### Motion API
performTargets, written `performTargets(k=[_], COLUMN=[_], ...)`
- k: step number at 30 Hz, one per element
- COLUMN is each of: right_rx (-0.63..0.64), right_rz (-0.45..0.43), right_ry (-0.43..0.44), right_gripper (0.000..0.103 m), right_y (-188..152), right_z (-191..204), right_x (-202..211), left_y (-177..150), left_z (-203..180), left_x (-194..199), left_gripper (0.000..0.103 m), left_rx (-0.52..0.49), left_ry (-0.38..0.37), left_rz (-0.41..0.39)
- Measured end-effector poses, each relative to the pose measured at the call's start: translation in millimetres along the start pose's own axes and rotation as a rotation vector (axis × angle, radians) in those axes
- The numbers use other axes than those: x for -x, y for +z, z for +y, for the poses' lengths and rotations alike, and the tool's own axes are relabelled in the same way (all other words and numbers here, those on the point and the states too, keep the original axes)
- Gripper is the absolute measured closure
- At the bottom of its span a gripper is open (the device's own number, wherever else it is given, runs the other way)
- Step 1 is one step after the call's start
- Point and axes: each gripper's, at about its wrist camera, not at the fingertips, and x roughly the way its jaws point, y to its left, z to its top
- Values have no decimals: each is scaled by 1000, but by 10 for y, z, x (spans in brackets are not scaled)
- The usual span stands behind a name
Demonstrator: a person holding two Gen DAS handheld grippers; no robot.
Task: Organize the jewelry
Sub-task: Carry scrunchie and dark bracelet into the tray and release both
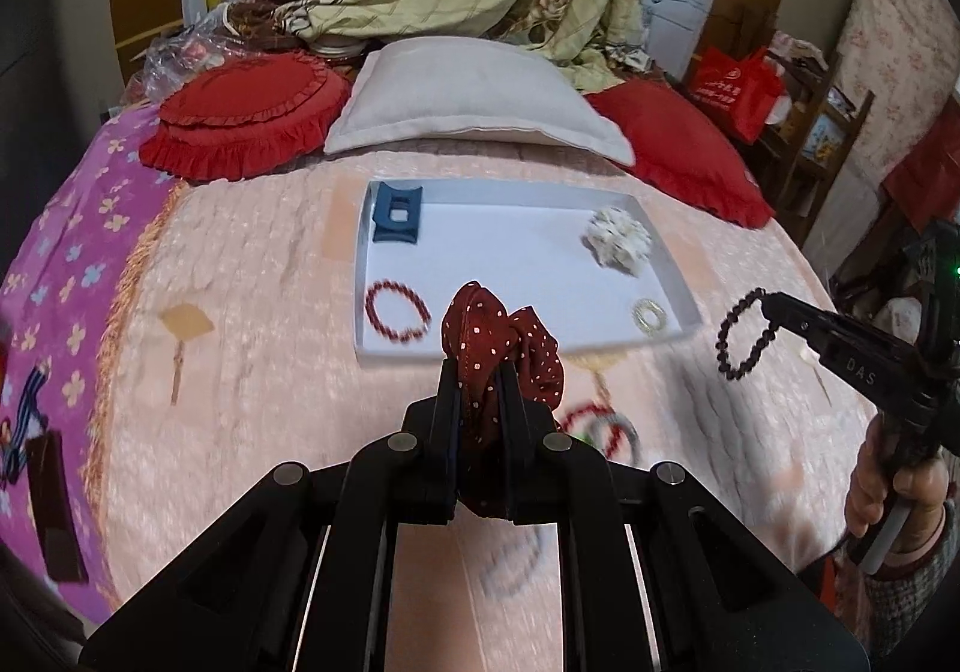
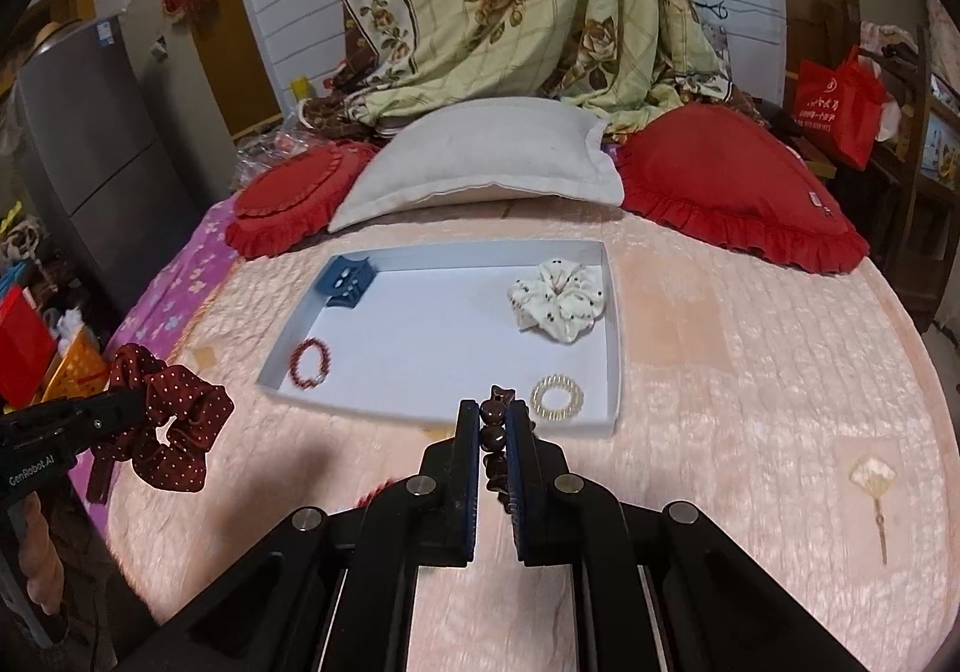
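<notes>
Pink quilted bedspread [image 2: 720, 372] bears white tray [image 2: 612, 312]; left jaws pinch scrunchie [image 1: 498, 348], right jaws beads [image 2: 495, 432].

White tray [image 2: 612, 336] holds blue clip [image 2: 348, 282] far-left, red bead bracelet [image 2: 312, 363], white scrunchie [image 2: 558, 306] (black-dotted), clear coil tie [image 2: 557, 397].

Left tongs [image 1: 477, 372] gripping red dotted scrunchie [image 1: 504, 348], white tray [image 1: 681, 285] beyond
</notes>
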Motion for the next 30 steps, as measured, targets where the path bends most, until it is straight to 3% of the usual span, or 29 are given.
performTargets(k=[10,15,19,24,27,29,30], right_rx=[-22,-70,-108,-90,-78,-77,-78], right_rz=[85,123,156,194,207,218,216], right_ry=[15,59,100,39,2,-12,-14], right_gripper=[95,95,95,95,95,92,87], right_y=[817,1130,1233,1122,1075,1061,1069], right_z=[92,110,47,-66,-119,-135,-145], right_x=[-1028,-1587,-1957,-2215,-2263,-2273,-2271], left_y=[918,1169,1288,1309,1306,1302,1305], left_z=[204,244,292,328,293,294,297], left_x=[-1071,-1636,-2041,-2294,-2299,-2263,-2251], left_gripper=[94,94,94,93,81,65,62], left_rx=[27,47,63,56,25,33,39], left_ry=[10,0,0,15,14,-8,-18], left_rz=[63,111,141,164,158,152,149])
